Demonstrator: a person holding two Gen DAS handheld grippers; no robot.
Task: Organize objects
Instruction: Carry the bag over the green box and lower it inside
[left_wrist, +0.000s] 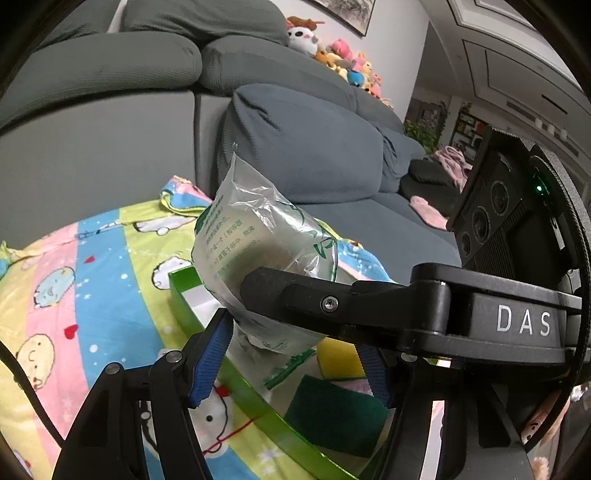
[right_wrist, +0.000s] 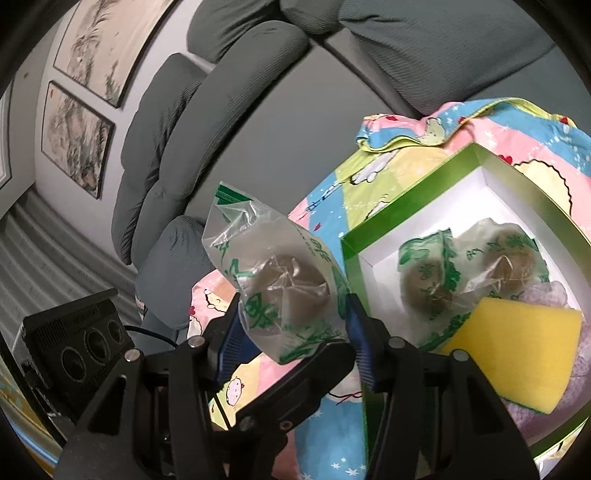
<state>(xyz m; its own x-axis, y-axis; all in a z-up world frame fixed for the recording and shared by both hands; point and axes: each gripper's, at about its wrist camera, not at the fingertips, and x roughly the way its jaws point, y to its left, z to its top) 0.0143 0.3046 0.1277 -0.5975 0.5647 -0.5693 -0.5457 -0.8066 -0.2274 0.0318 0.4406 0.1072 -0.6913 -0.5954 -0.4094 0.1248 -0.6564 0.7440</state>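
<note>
A clear plastic packet with green print and a brown lump inside hangs above the colourful blanket, beside the green box. My right gripper is shut on the packet, its blue pads pressing both sides. My left gripper is shut on the packet's lower end; its far pad is partly hidden behind the right gripper's finger. One left finger shows under the packet. Two like packets and a yellow sponge lie in the box.
The box rim also encloses a dark green pad and a pale purple cloth. A grey sofa stands right behind, with plush toys on its back and pink clothing on the seat.
</note>
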